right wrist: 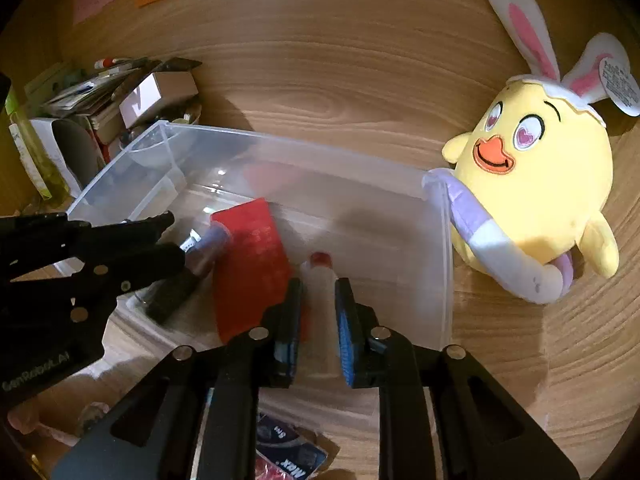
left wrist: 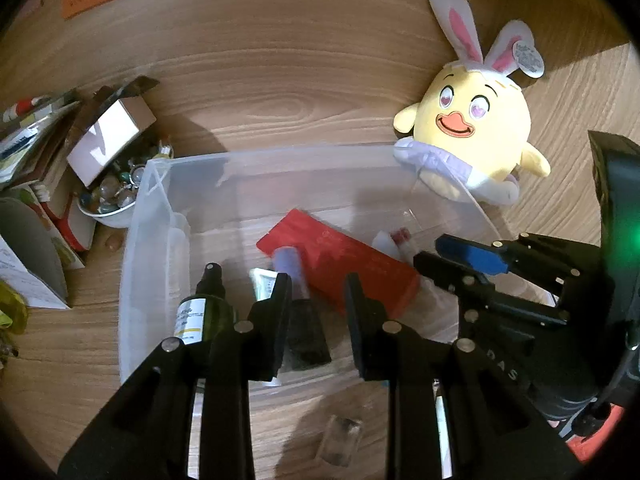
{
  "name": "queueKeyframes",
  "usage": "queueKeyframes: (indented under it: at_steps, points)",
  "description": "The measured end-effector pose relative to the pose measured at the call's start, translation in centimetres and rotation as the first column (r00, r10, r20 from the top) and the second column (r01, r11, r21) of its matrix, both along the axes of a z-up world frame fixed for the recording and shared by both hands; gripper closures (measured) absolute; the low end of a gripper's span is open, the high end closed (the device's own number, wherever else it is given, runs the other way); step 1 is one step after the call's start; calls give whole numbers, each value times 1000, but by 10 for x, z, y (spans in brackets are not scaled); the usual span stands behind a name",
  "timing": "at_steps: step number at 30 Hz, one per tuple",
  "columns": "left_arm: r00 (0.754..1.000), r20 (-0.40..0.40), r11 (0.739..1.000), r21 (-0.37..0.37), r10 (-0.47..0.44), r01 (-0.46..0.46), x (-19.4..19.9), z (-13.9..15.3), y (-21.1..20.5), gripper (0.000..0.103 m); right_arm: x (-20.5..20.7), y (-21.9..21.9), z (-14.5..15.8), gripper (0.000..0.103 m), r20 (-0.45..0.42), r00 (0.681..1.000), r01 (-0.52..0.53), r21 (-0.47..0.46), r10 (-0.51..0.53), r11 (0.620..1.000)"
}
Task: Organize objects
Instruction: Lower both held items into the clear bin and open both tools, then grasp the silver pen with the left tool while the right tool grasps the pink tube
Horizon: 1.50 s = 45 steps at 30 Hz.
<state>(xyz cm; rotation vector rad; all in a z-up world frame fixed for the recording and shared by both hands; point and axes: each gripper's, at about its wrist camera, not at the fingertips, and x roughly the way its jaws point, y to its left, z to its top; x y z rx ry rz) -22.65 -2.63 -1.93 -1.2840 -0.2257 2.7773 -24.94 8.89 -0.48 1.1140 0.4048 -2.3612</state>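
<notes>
A clear plastic bin is seen standing on a wood-grain table, and both grippers are held over its near rim. The left gripper is spread, with nothing between its fingers; beneath the gap a dark bottle is seen lying on the bin floor. Just beside its left finger a green spray bottle with a white label is seen against the bin's near wall. A red flat box is laid across the middle of the bin floor, and a small tube with a purple end is laid at its left edge. The right gripper is spread as well, its blue pads set on either side of a white bottle with a red cap that lies in the bin; whether the pads touch it cannot be told. A yellow chick plush with rabbit ears is propped against the bin's far right corner. Stacked boxes and papers and a bowl of glass beads are gathered by the bin's far left corner.
</notes>
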Motion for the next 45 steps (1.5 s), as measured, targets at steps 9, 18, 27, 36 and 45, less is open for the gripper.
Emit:
queueKeyframes:
  at_steps: [9,18,27,36,45]
  points:
    - [990,-140,998,-60,-19,11,46,36,2,35,38,35,33,33,-87,996,28,-70,-34,997]
    - [982,-188,995,-99,-33,14,111,41,-7,15,85,75,28,19,-69,994,81,-120,-90,989]
    - [999,-31,994,-106,-5,2,159,-18,-24,15,113,81,-28,19,53,985,170,-81,-166,982]
    - [999,28,996,-81,-19,21,194,-50,-22,21,117,63,-52,19,125,976,188,-78,-178,979]
    - [999,19,996,-85,-34,36,200,-58,-18,56,120,58,-53,55,44,984,176,-19,-175,984]
